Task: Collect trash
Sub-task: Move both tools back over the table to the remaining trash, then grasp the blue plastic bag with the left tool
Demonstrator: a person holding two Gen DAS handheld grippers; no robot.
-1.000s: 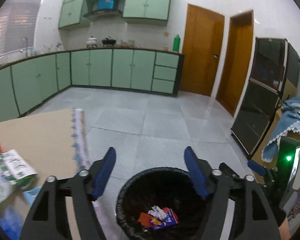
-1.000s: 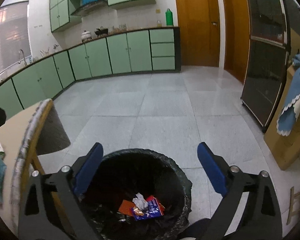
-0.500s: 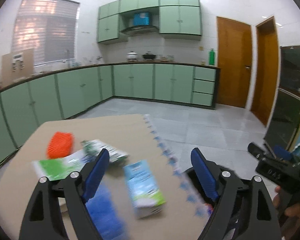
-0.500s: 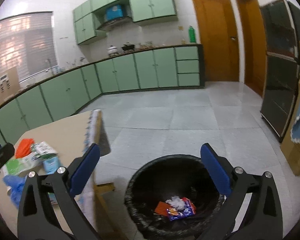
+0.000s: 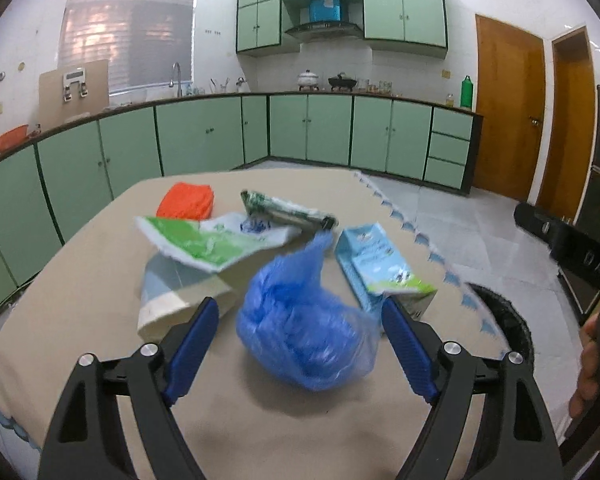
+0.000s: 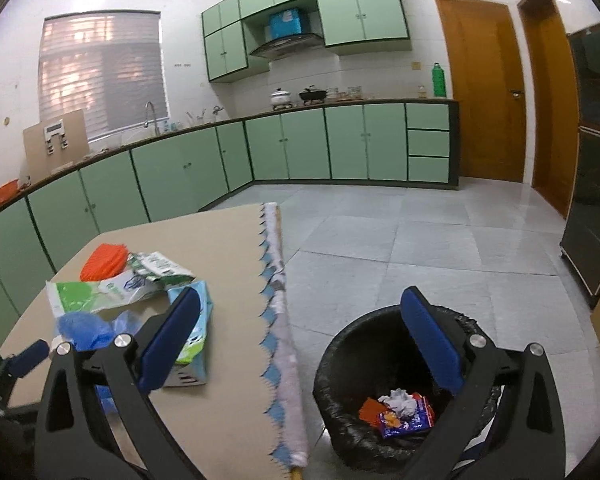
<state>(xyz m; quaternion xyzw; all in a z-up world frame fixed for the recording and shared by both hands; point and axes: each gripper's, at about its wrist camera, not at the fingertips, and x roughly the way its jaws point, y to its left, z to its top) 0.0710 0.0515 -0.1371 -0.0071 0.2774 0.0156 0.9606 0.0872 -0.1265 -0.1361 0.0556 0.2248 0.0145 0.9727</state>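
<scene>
Trash lies on the tan table [image 5: 100,280]: a crumpled blue plastic bag [image 5: 304,324], a light blue carton [image 5: 380,268], a green-and-white bag [image 5: 204,240], a green wrapper [image 5: 284,210] and an orange piece [image 5: 186,200]. My left gripper [image 5: 300,344] is open and empty, its fingers on either side of the blue bag. My right gripper [image 6: 300,340] is open and empty above the table edge and the black bin [image 6: 380,344]. The bin holds wrappers and crumpled paper [image 6: 398,412]. The same trash pile [image 6: 132,292] shows in the right wrist view.
The table's scalloped cloth edge [image 6: 278,320] runs beside the bin. Green cabinets [image 6: 340,144] line the far wall, wooden doors [image 6: 484,88] stand at the right, and a dark cabinet [image 6: 596,208] is at the far right. A white tube [image 5: 172,292] lies under the green bag.
My left gripper swung from above the bin to over the table and now brackets the blue bag. My right gripper rose and turned left, bringing the table into view.
</scene>
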